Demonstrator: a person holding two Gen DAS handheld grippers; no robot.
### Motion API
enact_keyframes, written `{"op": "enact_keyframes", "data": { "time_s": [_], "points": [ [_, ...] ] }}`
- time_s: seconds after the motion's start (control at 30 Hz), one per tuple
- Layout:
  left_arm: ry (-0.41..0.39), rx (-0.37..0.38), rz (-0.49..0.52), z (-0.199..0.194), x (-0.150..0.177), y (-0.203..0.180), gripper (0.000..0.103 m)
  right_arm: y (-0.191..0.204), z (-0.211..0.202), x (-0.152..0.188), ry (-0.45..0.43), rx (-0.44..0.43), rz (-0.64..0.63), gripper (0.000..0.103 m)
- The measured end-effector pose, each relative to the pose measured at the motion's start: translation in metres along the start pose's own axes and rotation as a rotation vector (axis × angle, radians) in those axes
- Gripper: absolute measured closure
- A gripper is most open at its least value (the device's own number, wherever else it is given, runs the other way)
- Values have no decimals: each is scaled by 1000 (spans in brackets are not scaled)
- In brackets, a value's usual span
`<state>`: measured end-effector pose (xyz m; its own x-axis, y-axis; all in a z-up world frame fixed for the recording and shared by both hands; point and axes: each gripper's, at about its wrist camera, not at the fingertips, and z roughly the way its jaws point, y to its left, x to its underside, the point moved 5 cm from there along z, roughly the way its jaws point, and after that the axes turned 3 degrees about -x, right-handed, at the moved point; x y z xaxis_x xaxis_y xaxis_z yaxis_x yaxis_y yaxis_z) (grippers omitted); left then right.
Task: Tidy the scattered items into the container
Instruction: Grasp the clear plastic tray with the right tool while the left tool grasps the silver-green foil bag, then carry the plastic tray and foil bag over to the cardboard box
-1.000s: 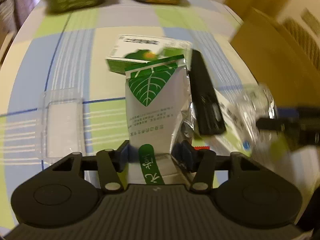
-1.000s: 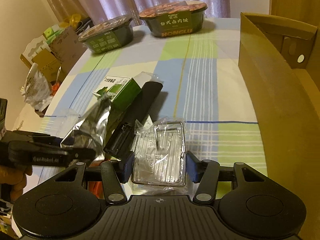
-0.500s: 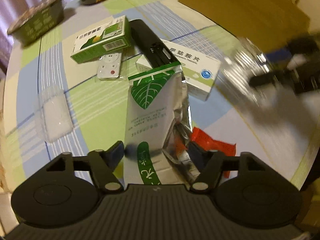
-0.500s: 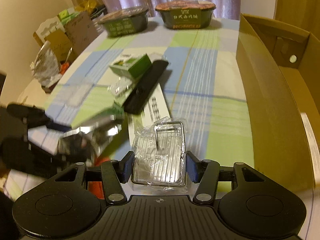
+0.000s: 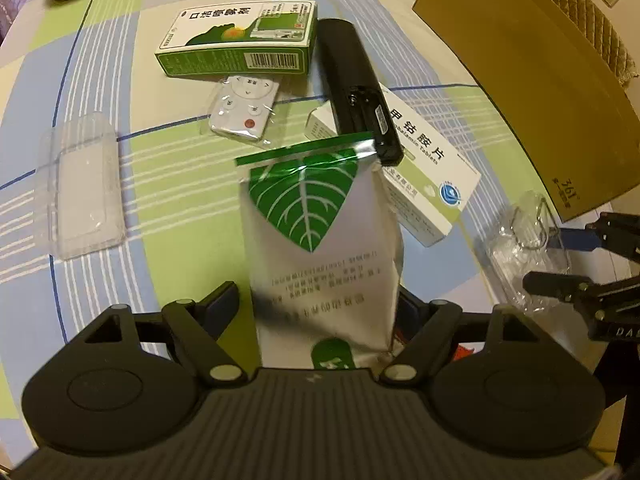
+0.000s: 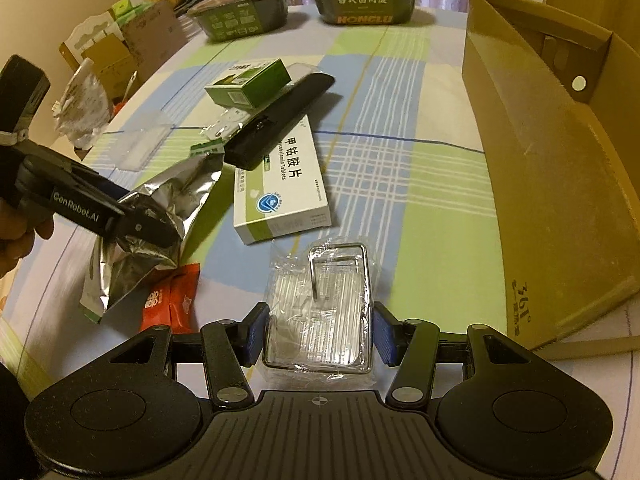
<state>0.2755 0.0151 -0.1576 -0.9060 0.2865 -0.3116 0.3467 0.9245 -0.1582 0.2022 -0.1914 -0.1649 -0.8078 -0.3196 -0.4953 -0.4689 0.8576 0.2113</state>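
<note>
Leaf-printed pouch (image 5: pixel 320 248) sits gripped in left gripper (image 5: pixel 316 308) jaws at lower centre; right gripper (image 6: pixel 318 330) jaws clamp a clear packet (image 6: pixel 320 316).

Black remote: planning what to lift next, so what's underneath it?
The black remote lies across the white tablet box; whatever else it covers is hidden.
</note>
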Motion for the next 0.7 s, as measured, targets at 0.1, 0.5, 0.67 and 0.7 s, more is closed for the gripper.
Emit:
{"op": "enact_keyframes", "data": {
  "time_s": [0.1,0.5,0.67,0.7],
  "points": [
    [0,-46,51,0,1,-7,39,2,2,0,-1,1,-12,47],
    [-53,-115,260,-21,11,-39,63,2,-3,1,-11,11,-11,47],
    [-54,-151,316,-30,7,-39,63,3,-6,-1,-23,7,-4,47],
    [-54,-155,324,-32,8,-40,63,4,-7,-1,-25,6,-3,47]
  ]
}}
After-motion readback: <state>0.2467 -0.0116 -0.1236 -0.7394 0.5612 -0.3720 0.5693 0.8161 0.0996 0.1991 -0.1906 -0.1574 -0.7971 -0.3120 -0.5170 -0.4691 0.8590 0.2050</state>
